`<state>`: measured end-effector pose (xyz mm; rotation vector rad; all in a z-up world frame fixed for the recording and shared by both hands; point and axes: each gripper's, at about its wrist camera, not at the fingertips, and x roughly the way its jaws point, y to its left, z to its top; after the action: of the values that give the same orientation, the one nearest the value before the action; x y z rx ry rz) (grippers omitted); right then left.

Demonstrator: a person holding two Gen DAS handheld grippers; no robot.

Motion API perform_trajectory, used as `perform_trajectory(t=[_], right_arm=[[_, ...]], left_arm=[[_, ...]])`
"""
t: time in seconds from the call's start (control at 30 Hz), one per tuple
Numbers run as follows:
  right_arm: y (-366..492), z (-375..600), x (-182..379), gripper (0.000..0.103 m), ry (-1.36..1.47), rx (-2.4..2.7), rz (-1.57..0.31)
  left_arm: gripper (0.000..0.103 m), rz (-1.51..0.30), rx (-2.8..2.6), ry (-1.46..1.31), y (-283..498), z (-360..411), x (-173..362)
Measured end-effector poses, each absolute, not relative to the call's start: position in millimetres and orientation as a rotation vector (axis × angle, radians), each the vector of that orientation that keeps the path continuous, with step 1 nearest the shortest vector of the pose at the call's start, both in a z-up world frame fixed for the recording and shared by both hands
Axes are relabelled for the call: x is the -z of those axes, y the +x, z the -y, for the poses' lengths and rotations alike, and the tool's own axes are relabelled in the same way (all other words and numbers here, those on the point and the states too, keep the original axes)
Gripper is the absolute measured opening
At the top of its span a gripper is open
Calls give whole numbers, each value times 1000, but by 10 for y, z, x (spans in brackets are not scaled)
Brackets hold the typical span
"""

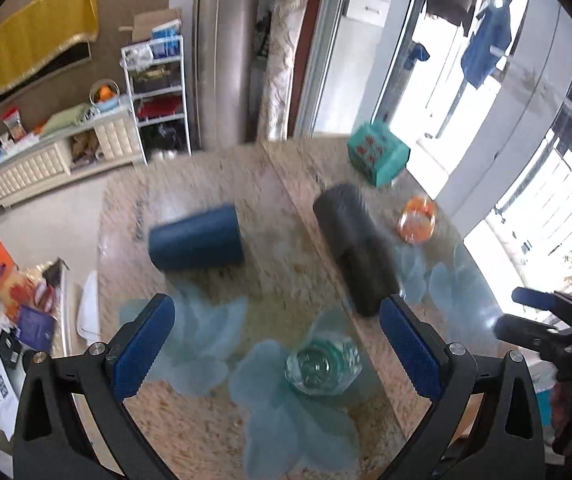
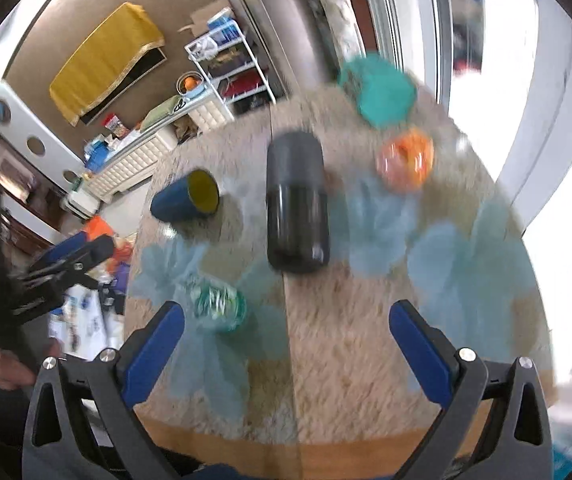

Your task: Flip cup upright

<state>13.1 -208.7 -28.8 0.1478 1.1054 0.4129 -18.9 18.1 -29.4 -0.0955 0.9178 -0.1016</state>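
A dark blue cup (image 1: 197,238) with a yellow inside lies on its side on the stone table (image 1: 214,432); it also shows in the right wrist view (image 2: 186,198), its mouth facing right. My left gripper (image 1: 278,328) is open and empty, above the table, nearer than the cup. My right gripper (image 2: 286,328) is open and empty over the table's near edge; it also shows at the right of the left wrist view (image 1: 525,316). The left gripper shows at the left of the right wrist view (image 2: 82,248).
A black cylinder (image 1: 355,244) lies on its side mid-table. A clear glass (image 1: 321,364) stands near my left gripper. An orange-lidded jar (image 1: 417,220) and a teal box (image 1: 377,152) sit further back. The table (image 2: 365,380) has blue flower patterns.
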Motion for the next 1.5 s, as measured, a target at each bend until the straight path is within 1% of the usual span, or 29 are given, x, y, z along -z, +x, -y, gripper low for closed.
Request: perform_trajectory(t=[0.2,0.33,0.43,0.67,0.97,1.17,1.5], right_arm=[[223,1869,-97,103,-29,-336,-992],[162,1756,-286,103,-136,-287,-903],[92,1731,-366,103,-146,-277,-866],[0,1693,-306,103,-143,-275,-873],[-28,1722,-359,103,-120,-284,-867],[-44,1766,-394,103,-95,-297,-840],[-46,1778,-368,103,-84,-307,-836]], left_arm=[[103,-821,80,-89,-269,-237,-186],[103,-799,47,-80,-328,-256,-371],[103,-781,45,-100,-401,-306,-430],[103,-809,27,-109,-466,-351,-383],[103,-842,58,-112,-438,-203,-285],[103,-805,45,-71,-435,-119,-311],[103,-838,49,-88,-379,-124,-225]])
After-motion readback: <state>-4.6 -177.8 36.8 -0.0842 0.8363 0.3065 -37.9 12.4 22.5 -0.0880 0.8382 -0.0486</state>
